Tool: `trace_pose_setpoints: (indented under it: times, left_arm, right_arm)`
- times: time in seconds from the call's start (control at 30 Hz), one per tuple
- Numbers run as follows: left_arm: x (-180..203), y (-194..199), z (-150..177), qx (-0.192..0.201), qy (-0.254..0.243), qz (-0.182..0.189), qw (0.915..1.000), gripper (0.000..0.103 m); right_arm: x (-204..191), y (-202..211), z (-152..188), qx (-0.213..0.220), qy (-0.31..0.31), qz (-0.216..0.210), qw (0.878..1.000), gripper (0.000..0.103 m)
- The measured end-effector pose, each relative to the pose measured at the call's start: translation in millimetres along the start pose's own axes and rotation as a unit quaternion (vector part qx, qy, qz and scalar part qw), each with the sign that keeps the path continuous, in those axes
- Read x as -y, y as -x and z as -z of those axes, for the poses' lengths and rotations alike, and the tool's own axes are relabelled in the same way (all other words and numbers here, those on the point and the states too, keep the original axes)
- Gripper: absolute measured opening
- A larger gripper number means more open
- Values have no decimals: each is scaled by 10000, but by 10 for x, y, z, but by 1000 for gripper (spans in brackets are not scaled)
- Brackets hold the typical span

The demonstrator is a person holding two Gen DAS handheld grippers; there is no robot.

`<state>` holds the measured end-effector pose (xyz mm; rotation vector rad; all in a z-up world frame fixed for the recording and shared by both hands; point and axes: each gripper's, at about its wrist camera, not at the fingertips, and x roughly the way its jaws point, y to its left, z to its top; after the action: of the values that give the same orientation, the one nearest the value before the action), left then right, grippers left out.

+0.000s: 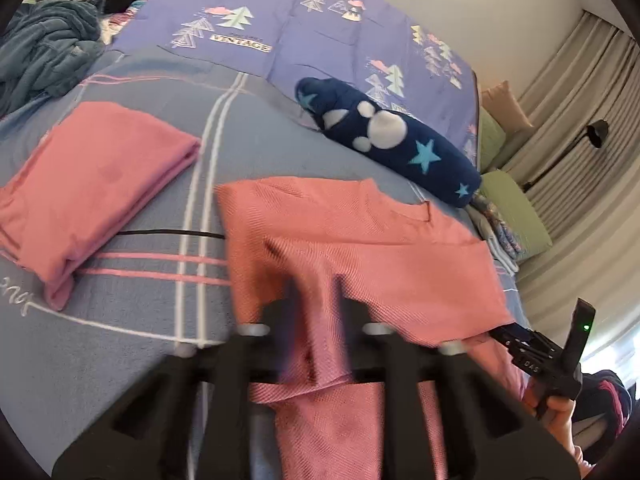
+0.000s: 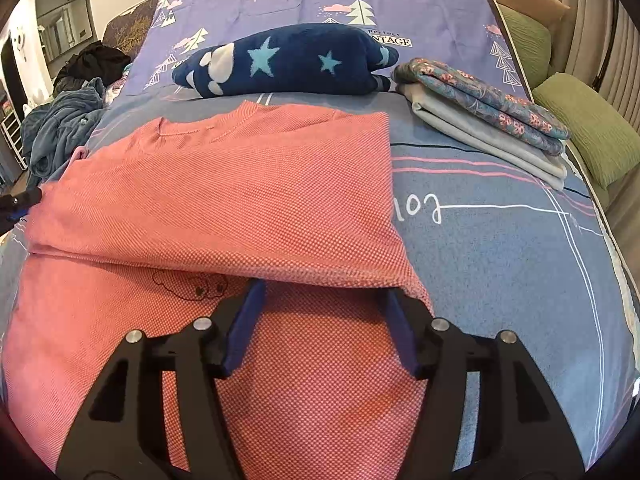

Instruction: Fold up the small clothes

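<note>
**Pink top half-folded on bed, both grippers parted**

Pink knit top (image 2: 224,196) lies on the blue-grey bedspread (image 2: 500,264), middle of the bed. Its upper part is folded over toward the near side; the fold edge runs across just ahead of the right gripper (image 2: 320,292). The layer underneath shows a small outline cartoon print (image 2: 192,282), partly covered by the folded flap. Neckline points toward the far side, near the navy star-pattern plush pillow (image 2: 288,60).

Right gripper: blue-padded fingers (image 2: 246,320) stand wide apart, both resting over the lower layer, tips at or just under the folded edge. Nothing pinched between them.

Left gripper (image 1: 316,292): blurred in its own view. The fingers are apart with a ridge of pink fabric bunched between them. Whether the pads press on it cannot be told from the blur. In the right wrist view, only the tip shows, at the top's left edge.

In the left wrist view, the right gripper's body sits at the top's right edge, held by a person's hand (image 1: 560,416).

Other things: a folded pink garment (image 1: 88,184) sits well left of the top. A stack of folded cloths (image 2: 488,120), floral on grey, sits to the right, near the plush pillow. A purple tree-print sheet (image 2: 432,8) covers the far half of the bed. A crumpled blue blanket (image 1: 44,48) lies at the far left. Green cushions (image 2: 584,128) lie along the right side.
</note>
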<state>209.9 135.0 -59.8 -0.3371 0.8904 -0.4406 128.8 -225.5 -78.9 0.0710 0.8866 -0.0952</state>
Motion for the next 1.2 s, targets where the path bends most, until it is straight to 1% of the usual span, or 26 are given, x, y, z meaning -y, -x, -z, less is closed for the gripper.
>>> trace_pose_setpoints:
  times: [0.03,0.13,0.17,0.23,0.3,0.33,0.37,0.43,0.47,0.53,0.57,0.6,0.63,0.67,0.7,0.73,0.77,0.8,0.87,0.93,1.0,1.03,1.07,1.1,1.13,1.2]
  left_arm:
    - [-5,6,11,22,7,-151,9999,45]
    - [-44,10,65,7,22,-525,9986,45]
    - [-37,33,62,67,104,-555,9984,44]
    - [86,100,18,217,8,-353,9991,44]
    - [325,150,-26,329,-314,-49,9990,44]
    - [488,135,-48,311,-496,186,9981,44]
    - [570,110,-57,277,-577,310,9975,44]
    - [831,-88,-59,37,-813,544,9952,44]
    - [894,-195,-37,-84,-876,546,9946,44]
    - [981,-583,104,-555,-1015,302,9928,44]
    - [971,-766,193,-776,-1054,73,9914,44]
    - [963,-859,302,-637,-1220,-66,9905,44]
    - [1000,-813,341,-484,-1365,-50,9894,45]
    - [1012,-783,336,-528,-1397,-59,9888,45]
    - [1011,-757,314,-605,-1398,-54,9883,45]
    - [1004,-731,301,-635,-1387,-41,9883,45]
    - [1001,-705,289,-655,-1351,-40,9887,45]
    - [1010,-664,276,-673,-1281,-39,9895,44]
    - [1091,-594,238,-617,-1273,188,9898,44]
    - [1250,-550,235,-479,-1492,417,9868,44]
    - [1412,-639,303,-619,-1693,438,9826,44]
    - [1470,-759,338,-802,-1728,369,9810,44]
    - [1499,-880,390,-1033,-1763,247,9786,44]
    - [1537,-976,462,-1071,-1907,60,9758,44]
    - [1579,-973,503,-933,-2066,13,9740,46]
    - [1641,-941,515,-876,-2117,-71,9734,46]
  right_arm:
    - [-1,13,7,-5,-1,-10,10000,63]
    - [2,105,46,-29,21,-59,10000,63]
    - [16,167,62,3,2,-94,10000,63]
    - [76,341,77,167,-130,-184,9996,61]
    - [161,532,49,442,-315,-343,9979,41]
    - [195,582,25,519,-365,-365,9973,38]
    - [238,639,-20,626,-438,-369,9964,33]
    - [325,634,-128,718,-569,-466,9947,30]
    - [369,553,-167,634,-680,-587,9939,30]
    - [416,351,-189,369,-825,-826,9925,29]
    - [427,142,-163,36,-759,-653,9950,28]
    - [451,-32,-115,-256,-703,-252,9969,25]
    - [490,-101,-59,-203,-727,-261,9968,25]
    - [510,-82,-47,-103,-774,-329,9964,25]
    - [529,-39,-49,-68,-801,-382,9960,29]
    - [540,-14,-59,-107,-815,-341,9960,36]
    - [562,16,-63,-114,-869,-211,9959,40]
    - [591,54,-60,-68,-929,-223,9954,40]
    - [657,156,-87,90,-973,-483,9940,39]
    - [684,231,-146,312,-932,-648,9930,33]
    - [675,221,-185,366,-880,-757,9926,23]
    - [655,166,-199,303,-833,-875,9922,21]
    - [631,52,-195,85,-735,-909,9931,20]
    - [629,-54,-161,-144,-699,-769,9945,16]
    - [656,-137,-110,-202,-766,-724,9942,16]
    - [727,-101,-55,-50,-948,-935,9911,16]
